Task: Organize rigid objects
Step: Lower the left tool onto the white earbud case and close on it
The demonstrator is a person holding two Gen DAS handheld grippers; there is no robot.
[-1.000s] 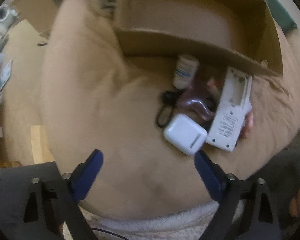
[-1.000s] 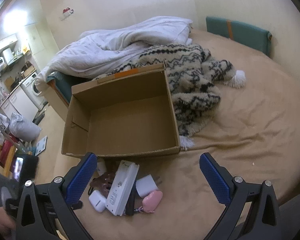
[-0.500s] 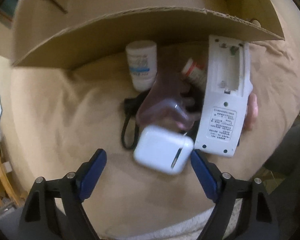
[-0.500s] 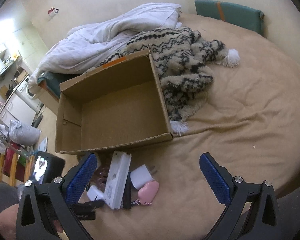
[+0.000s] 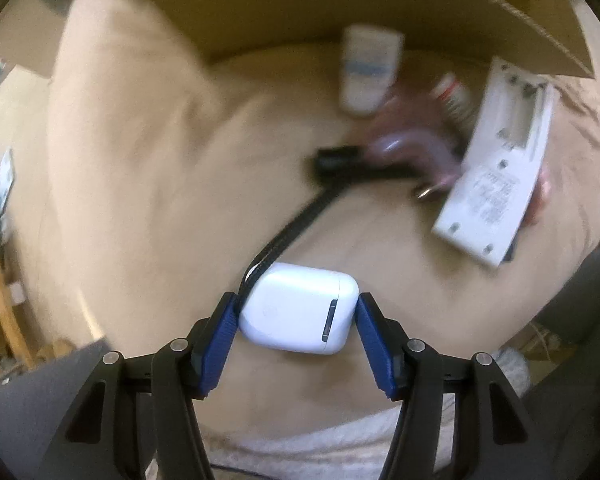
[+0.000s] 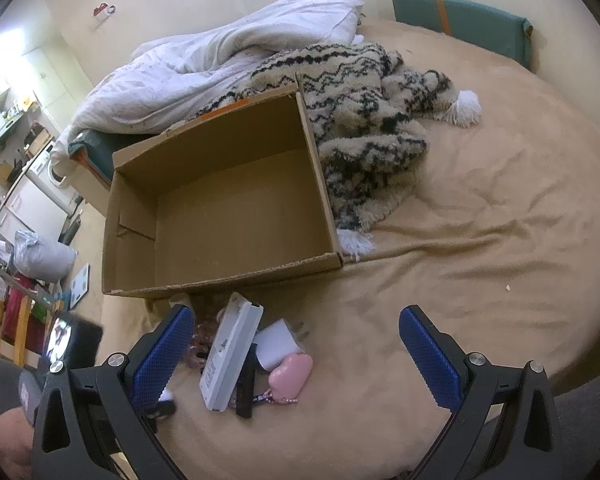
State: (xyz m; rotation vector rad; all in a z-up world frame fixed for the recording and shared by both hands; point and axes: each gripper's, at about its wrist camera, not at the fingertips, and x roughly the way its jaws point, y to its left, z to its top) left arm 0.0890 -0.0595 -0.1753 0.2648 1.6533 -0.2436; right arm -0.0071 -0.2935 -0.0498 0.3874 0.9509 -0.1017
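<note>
The white case (image 5: 300, 312) is sitting low in the middle of the left view, and the left gripper (image 5: 296, 320) has just been closing and is now squeezing it from both sides. A black cord (image 5: 296, 224) is running up from it toward the pile at the upper right, where the remote (image 5: 496, 160) is lying below the box (image 5: 380, 12). In the right view, the right gripper (image 6: 296, 344) is hanging wide open over the tan bed (image 6: 480, 240).

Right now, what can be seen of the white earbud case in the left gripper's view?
The white earbud case is a glossy, rounded plastic box with a lid seam and a dark hinge strip on one side. It sits between the left gripper, whose blue pads, having just been closing, press on both sides. A black strap runs behind it over the tan blanket.
</note>
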